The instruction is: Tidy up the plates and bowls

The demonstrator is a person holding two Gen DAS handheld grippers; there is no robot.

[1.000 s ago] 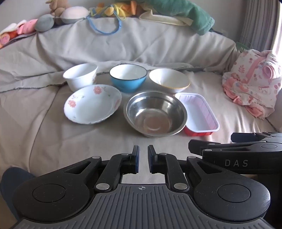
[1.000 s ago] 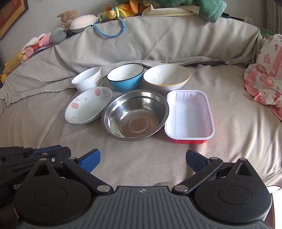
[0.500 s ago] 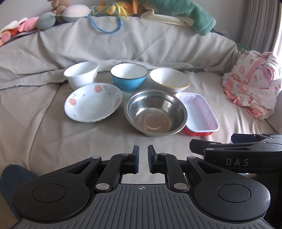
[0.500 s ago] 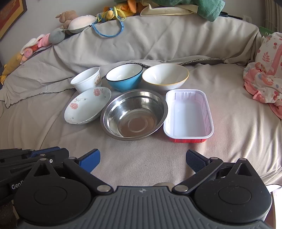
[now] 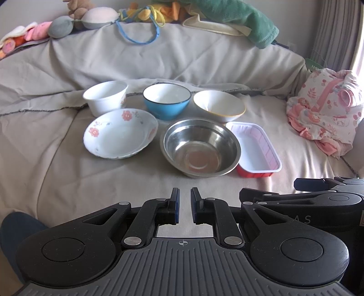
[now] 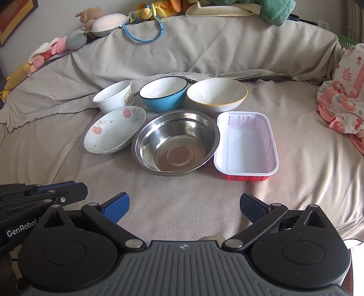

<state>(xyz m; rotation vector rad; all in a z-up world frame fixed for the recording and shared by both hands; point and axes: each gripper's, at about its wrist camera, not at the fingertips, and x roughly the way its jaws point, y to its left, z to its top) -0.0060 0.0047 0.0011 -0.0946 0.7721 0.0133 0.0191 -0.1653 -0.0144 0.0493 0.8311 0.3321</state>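
Note:
On a beige cloth-covered sofa seat stand six dishes in two rows. Back row: a white cup-shaped bowl (image 5: 105, 97), a blue bowl (image 5: 166, 100), a white bowl with a yellow rim (image 5: 219, 105). Front row: a flowered plate (image 5: 120, 133), a steel bowl (image 5: 200, 146), a white tray with red sides (image 5: 256, 149). The same dishes show in the right wrist view: flowered plate (image 6: 114, 130), steel bowl (image 6: 175, 145), tray (image 6: 246, 144). My left gripper (image 5: 184, 205) is shut and holds nothing, short of the steel bowl. My right gripper (image 6: 183, 206) is open and empty, short of the steel bowl and tray.
A pink flowered cloth bundle (image 5: 324, 109) lies at the right of the seat. Soft toys (image 5: 95, 14) and a green towel (image 5: 245, 18) sit along the sofa back. Bare cloth lies between the dishes and both grippers. A dark knee (image 5: 16, 227) shows at the lower left.
Both views have shifted slightly, with the dishes sitting a touch lower in the frames. No dish has moved and neither gripper's jaws have changed.

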